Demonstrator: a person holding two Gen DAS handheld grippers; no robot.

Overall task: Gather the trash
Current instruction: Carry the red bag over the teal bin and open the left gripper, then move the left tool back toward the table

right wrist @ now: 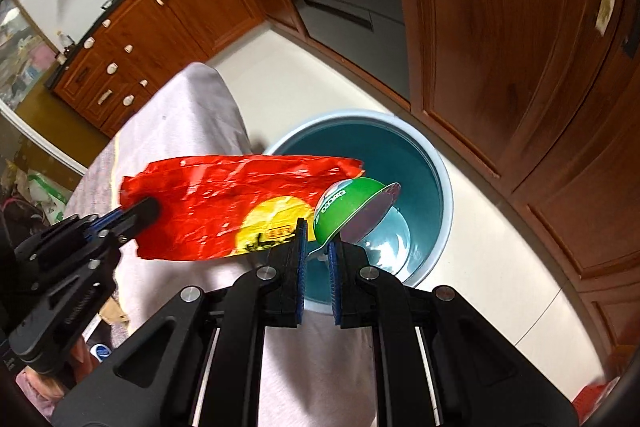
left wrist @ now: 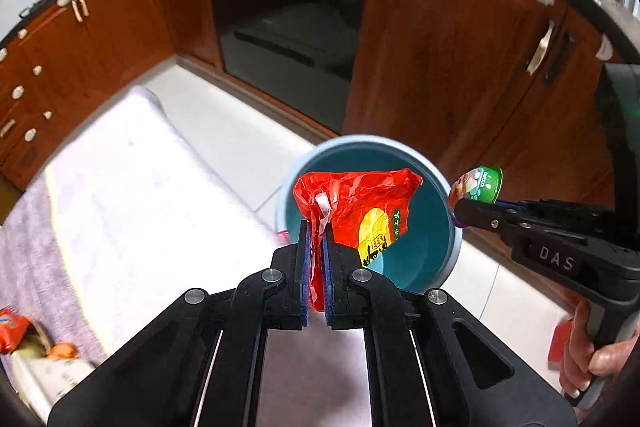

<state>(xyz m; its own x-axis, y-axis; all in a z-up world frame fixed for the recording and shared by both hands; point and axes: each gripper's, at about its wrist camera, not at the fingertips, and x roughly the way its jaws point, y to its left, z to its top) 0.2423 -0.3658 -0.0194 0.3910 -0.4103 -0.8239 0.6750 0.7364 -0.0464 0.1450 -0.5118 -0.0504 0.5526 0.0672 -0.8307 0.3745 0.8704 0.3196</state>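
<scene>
The red wrapper (left wrist: 356, 203) is crinkled, glossy foil with a yellow disc and dark print on one face. The left gripper (left wrist: 316, 247) has its jaws pinching the wrapper's edge, holding it above the open mouth of the blue bin (left wrist: 448, 263), which stands on the pale floor (left wrist: 240, 143). The green cup (right wrist: 348, 207) is a small plastic tub with a peeled foil lid hanging at its 3 o'clock side. The right gripper (right wrist: 318, 255) has its jaws clamped on the cup's rim, also over the bin.

The left wrist view alone shows the cartoon label on the cup and more litter (left wrist: 16, 331) at 8 o'clock. The right wrist view alone shows the wrapper's full length and the bin's bare teal inside.
</scene>
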